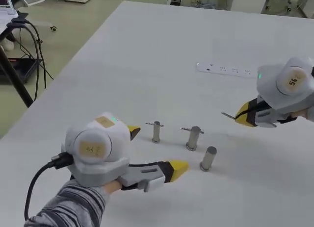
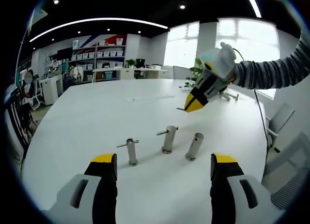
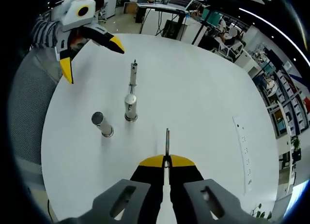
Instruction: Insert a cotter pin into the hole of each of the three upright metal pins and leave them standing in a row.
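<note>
Next, the right gripper (image 3: 166, 162), clamped on a cotter (image 3: 167, 141), needed to level it with the hole of the bare pin (image 1: 208, 158), nearest the table's (image 1: 147, 65) near edge; the left gripper (image 2: 163, 161) held its jaws apart.

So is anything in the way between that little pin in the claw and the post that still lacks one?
Nothing visible. Only bare table lies between the cotter pin in the right claw and the empty metal pin; the neighbouring pinned post stands off to one side.

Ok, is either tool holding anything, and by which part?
The right tool pinches a cotter pin by one end, the rest sticking out forward. The left tool is open and holds nothing.
</note>
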`<state>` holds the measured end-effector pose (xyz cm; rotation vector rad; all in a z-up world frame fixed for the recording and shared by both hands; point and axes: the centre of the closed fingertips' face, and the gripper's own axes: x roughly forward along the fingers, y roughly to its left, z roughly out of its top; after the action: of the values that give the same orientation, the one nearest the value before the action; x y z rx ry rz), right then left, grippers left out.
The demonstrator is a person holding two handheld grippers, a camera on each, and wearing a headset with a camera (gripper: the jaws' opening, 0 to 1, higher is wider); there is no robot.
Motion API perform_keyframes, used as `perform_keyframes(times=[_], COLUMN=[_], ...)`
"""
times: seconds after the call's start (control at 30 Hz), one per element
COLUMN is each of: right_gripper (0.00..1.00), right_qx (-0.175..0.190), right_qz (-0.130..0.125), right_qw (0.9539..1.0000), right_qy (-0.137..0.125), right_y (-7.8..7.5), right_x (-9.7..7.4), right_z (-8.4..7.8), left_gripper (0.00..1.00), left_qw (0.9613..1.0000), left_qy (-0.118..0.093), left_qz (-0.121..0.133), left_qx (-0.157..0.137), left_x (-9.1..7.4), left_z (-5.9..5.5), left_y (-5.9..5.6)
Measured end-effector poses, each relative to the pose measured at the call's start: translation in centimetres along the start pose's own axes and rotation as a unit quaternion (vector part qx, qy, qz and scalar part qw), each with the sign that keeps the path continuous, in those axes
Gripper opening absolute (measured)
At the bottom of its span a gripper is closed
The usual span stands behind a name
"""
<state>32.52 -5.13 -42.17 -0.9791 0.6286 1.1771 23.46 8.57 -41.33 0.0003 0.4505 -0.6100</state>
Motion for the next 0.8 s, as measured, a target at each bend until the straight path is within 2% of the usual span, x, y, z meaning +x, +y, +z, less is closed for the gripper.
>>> perform_keyframes(times=[0.1,0.23,0.57,0.7,0.8], right_gripper=[0.0,0.0,0.0,0.0,0.0], right_qx=[-0.016,-0.039,-0.075,-0.094,-0.103], right_qz=[0.003,0.002,-0.002,-0.002,-0.001], right_qw=[0.9998,0.9991,0.9959,0.9939,0.9927], right_qy=[-0.008,-0.019,-0.05,-0.058,-0.061], right_y=[0.8,1.8,4.5,5.6,6.2], right_x=[-0.7,-1.4,-2.2,-2.3,-2.4], right_z=[1.2,2.7,5.7,6.4,6.6], left_gripper=[0.7,0.62,0.47,0.39,0.37], left_qw=[0.9999,0.9998,0.9983,0.9973,0.9965], left_qy=[-0.006,-0.002,-0.015,-0.016,-0.017], left_qz=[-0.008,-0.016,-0.041,-0.052,-0.061], left_qx=[-0.007,-0.013,-0.039,-0.049,-0.055], left_x=[-0.1,-0.1,-0.4,-0.3,-0.1], left_z=[0.6,0.9,2.7,3.0,3.2], left_y=[-0.2,-0.6,-1.7,-2.5,-3.2])
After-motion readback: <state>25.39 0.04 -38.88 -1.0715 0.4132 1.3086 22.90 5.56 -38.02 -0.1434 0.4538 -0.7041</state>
